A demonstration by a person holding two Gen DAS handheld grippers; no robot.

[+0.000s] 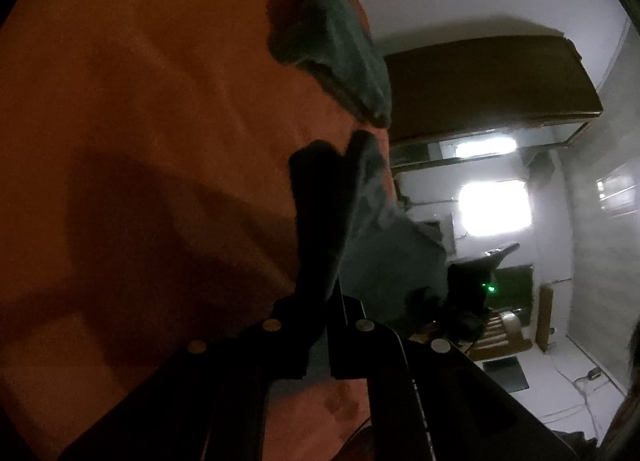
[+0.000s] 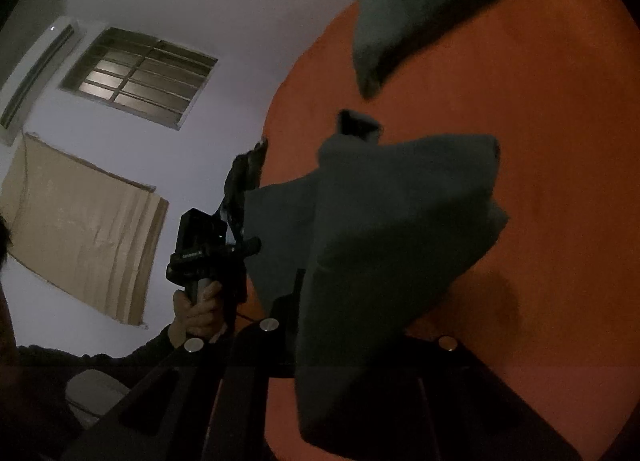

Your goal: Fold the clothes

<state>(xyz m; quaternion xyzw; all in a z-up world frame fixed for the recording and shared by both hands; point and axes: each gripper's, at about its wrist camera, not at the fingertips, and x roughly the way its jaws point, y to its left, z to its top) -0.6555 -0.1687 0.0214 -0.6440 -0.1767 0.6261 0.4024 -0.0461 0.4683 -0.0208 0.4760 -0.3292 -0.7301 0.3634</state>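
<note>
A dark teal garment [image 1: 384, 237] hangs above the orange bed sheet [image 1: 140, 101], stretched between both grippers. My left gripper [image 1: 340, 149] is shut on one edge of it, and the cloth drapes away to the right toward the other gripper's body [image 1: 472, 285]. In the right wrist view the same garment [image 2: 400, 241] covers most of my right gripper [image 2: 358, 125], which is shut on it with only a dark fingertip showing above the cloth. A hand [image 2: 200, 305] holds the left gripper [image 2: 248, 165] at the cloth's far edge. A folded teal garment [image 1: 332, 45] [image 2: 432, 1] lies further back on the bed.
The bed's edge [image 2: 276, 133] runs beside a pale wall with a barred window [image 2: 140, 77], an air conditioner [image 2: 32, 69] and a taped cardboard sheet [image 2: 80, 233]. Past the other edge stand a wooden wardrobe [image 1: 492, 81], furniture and floor cables [image 1: 580, 385].
</note>
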